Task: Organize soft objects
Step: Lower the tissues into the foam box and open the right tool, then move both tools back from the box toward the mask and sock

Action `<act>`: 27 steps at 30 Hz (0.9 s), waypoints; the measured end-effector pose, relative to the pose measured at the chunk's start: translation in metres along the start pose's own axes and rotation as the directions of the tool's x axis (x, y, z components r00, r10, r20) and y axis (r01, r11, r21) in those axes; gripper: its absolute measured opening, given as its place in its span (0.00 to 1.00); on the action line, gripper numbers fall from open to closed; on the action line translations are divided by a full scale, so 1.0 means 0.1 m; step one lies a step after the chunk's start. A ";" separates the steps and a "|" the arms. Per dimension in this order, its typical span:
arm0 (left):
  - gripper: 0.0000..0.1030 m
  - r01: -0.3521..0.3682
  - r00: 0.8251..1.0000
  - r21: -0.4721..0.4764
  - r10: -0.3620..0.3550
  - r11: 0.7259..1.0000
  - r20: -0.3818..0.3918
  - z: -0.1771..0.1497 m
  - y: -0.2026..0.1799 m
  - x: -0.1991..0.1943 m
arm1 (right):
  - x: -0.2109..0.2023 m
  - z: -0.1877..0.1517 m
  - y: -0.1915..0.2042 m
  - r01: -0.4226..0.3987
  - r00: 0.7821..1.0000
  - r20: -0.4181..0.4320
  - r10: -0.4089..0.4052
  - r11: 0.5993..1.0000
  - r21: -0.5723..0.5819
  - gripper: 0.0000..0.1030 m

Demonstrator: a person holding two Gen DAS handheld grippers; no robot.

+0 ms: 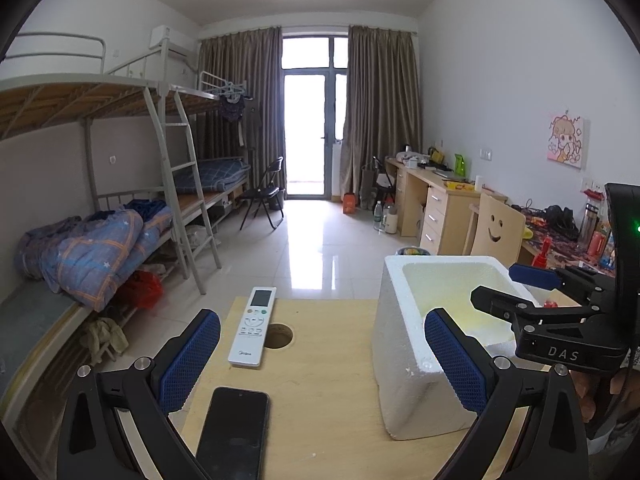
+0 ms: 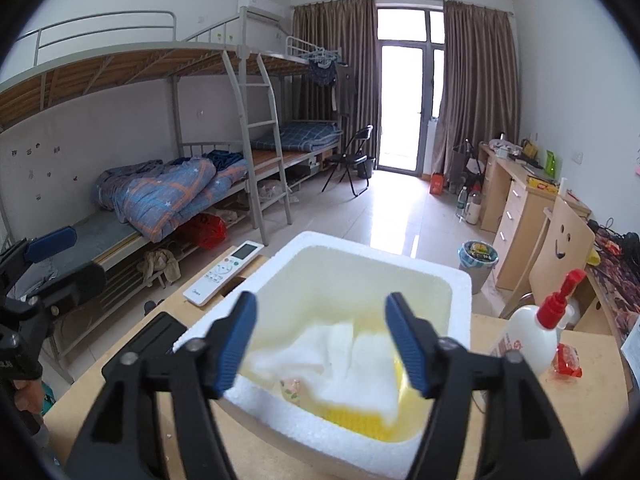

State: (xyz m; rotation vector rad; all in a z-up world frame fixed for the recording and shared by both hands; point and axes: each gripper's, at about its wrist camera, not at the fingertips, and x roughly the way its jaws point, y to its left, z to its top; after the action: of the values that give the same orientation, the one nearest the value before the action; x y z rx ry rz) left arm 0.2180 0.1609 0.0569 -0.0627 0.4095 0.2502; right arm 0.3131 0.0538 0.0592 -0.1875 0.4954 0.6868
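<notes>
Right wrist view looks down along the right gripper, whose blue pads stand wide apart over the white foam box. Nothing is between the jaws. The white cloth lies crumpled on the bottom of the box, below the gripper, and it covers partly a yellow thing (I cannot tell what it is). A small piece with a flower pattern shows at the near edge of the cloth. On the wooden table, just to the right of the box, a white bottle with a red pump stands upright, and a small red packet lies beside it. On the left of the box lie a white remote control and a black phone.

From the left wrist view, the left gripper is also spread open and empty, above the table. The phone lies between its fingers on the table surface, and the remote control is further ahead, beside a round hole in the table. The foam box stands on the right side, and the right gripper reaches over its rim. Behind are a bunk bed with a blue quilt and a desk.
</notes>
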 end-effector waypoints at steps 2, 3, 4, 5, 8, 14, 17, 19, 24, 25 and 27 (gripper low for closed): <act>0.99 0.007 1.000 0.003 -0.007 1.000 -0.002 -0.01 -0.01 0.00 | -0.02 0.00 0.00 0.004 1.000 0.003 -0.004 1.000 0.000 0.75; 0.99 0.008 1.000 0.003 -0.008 1.000 -0.002 0.00 -0.02 0.00 | -0.03 0.00 0.00 0.006 1.000 0.005 -0.006 1.000 0.003 0.75; 0.99 0.008 1.000 0.004 -0.008 1.000 -0.002 0.00 -0.02 0.01 | -0.04 0.00 -0.01 0.006 1.000 0.006 -0.006 1.000 0.006 0.76; 0.99 0.009 1.000 0.004 -0.009 1.000 -0.001 0.00 -0.02 0.00 | -0.05 0.01 -0.01 0.005 1.000 0.006 -0.005 1.000 0.009 0.77; 0.99 0.013 1.000 0.006 -0.013 1.000 0.001 -0.01 -0.03 -0.02 | -0.08 0.00 -0.01 0.007 1.000 0.011 -0.007 1.000 0.008 0.92; 0.99 0.018 1.000 0.013 -0.018 1.000 0.005 -0.02 -0.08 -0.09 | -0.23 -0.01 0.01 0.025 0.999 0.034 -0.025 1.000 0.002 0.97; 0.99 0.028 1.000 0.015 -0.028 0.999 0.012 -0.02 -0.14 -0.15 | -0.30 -0.04 0.02 0.038 0.998 0.044 -0.038 0.999 0.000 0.97; 0.99 0.035 0.999 0.029 -0.036 0.999 0.015 -0.03 -0.19 -0.20 | -0.35 -0.04 0.03 0.042 0.998 0.048 -0.042 0.999 0.003 0.97; 0.99 0.040 0.999 0.028 -0.041 0.999 0.024 -0.04 -0.23 -0.35 | -0.55 -0.08 0.08 0.050 0.996 0.069 -0.050 0.999 0.001 0.97; 0.99 0.041 0.999 0.027 -0.042 0.999 0.031 -0.04 -0.24 -0.40 | -0.59 -0.08 0.08 0.051 0.996 0.075 -0.051 0.999 0.001 0.97; 0.99 0.045 0.998 0.032 -0.047 0.998 0.041 -0.06 -0.26 -0.48 | -0.67 -0.10 0.09 0.054 0.995 0.088 -0.054 0.999 0.003 0.97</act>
State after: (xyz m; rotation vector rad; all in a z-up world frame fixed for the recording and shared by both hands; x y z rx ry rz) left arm 0.1801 0.1241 0.0712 -0.0367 0.3695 0.1995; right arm 0.2587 0.0200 0.0843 -0.1692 0.4043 0.6389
